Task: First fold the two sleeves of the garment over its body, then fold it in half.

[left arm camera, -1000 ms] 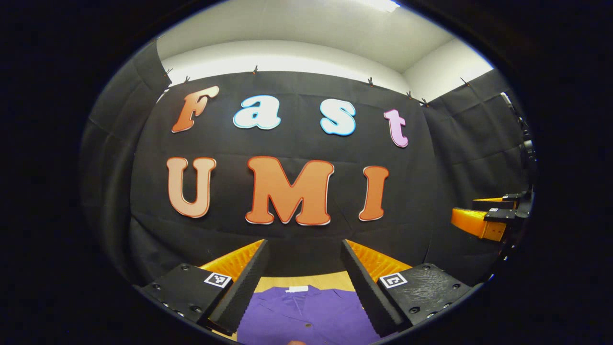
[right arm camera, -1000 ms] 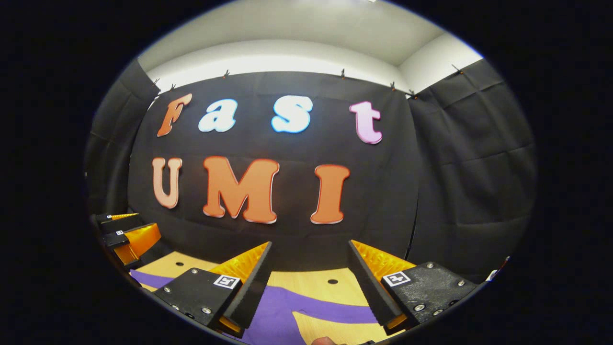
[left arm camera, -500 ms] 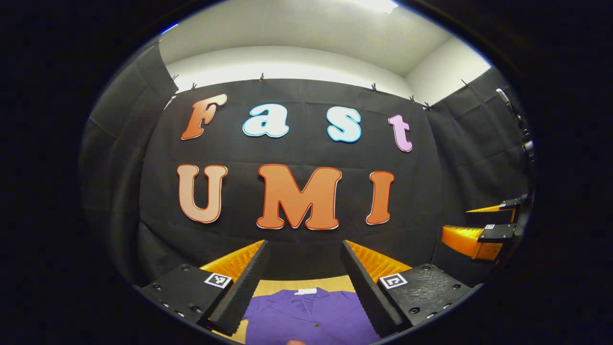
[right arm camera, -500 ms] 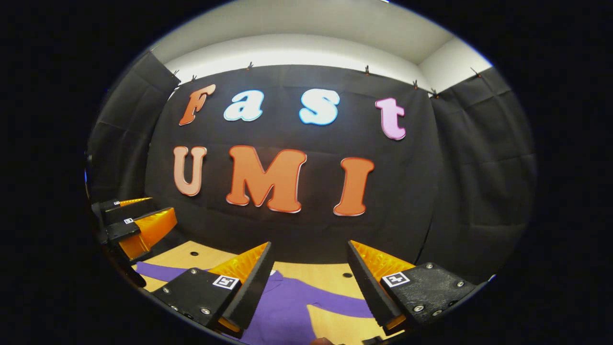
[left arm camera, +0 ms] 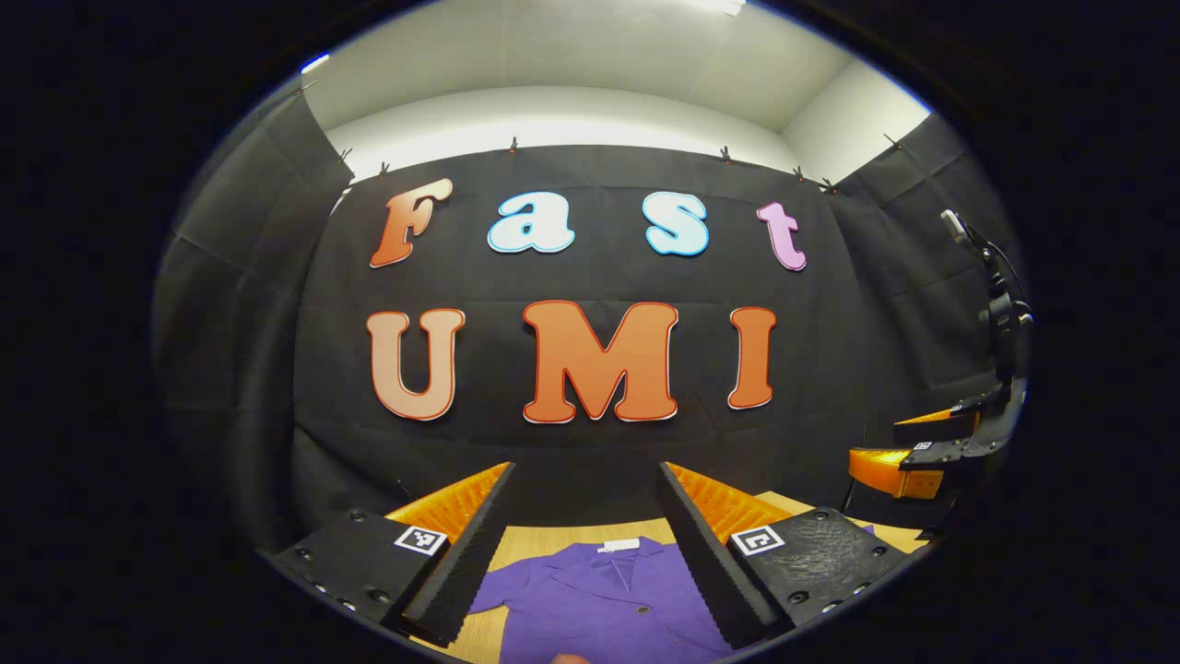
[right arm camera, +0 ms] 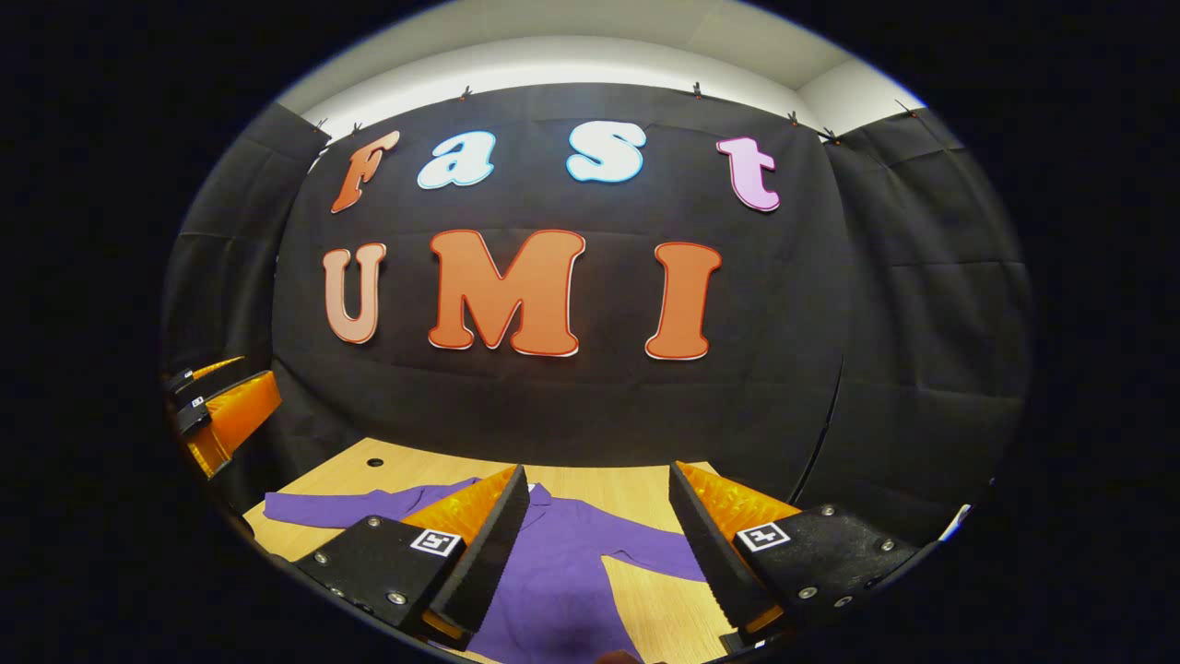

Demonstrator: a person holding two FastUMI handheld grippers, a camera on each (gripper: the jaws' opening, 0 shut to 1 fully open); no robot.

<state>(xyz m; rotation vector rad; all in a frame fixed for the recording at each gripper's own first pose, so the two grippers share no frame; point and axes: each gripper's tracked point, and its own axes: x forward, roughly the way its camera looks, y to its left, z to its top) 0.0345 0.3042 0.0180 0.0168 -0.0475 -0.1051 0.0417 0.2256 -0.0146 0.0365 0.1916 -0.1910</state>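
Here both grippers, left (left arm camera: pixel 585 526) and right (right arm camera: pixel 597 530), hang wide open and empty above the shirt (right arm camera: pixel 553 572), spread flat on the table (right arm camera: pixel 645 493); a shallow pinch could drag its body askew.

1. The counter (right arm camera: pixel 636 489) is a light wooden surface that runs back to the foot of the black cloth wall.
2. In the right gripper view a small dark round hole (right arm camera: pixel 374 461) sits in the counter near its far left corner.
3. A purple garment (right arm camera: pixel 553 572) lies flat, directly on the counter, with both sleeves spread out to the sides.
4. In the left gripper view the garment (left arm camera: pixel 599 599) shows an open collar, a white tag at the neck and a small button on the front.
5. Bare wood shows beyond the collar and beside both sleeves.
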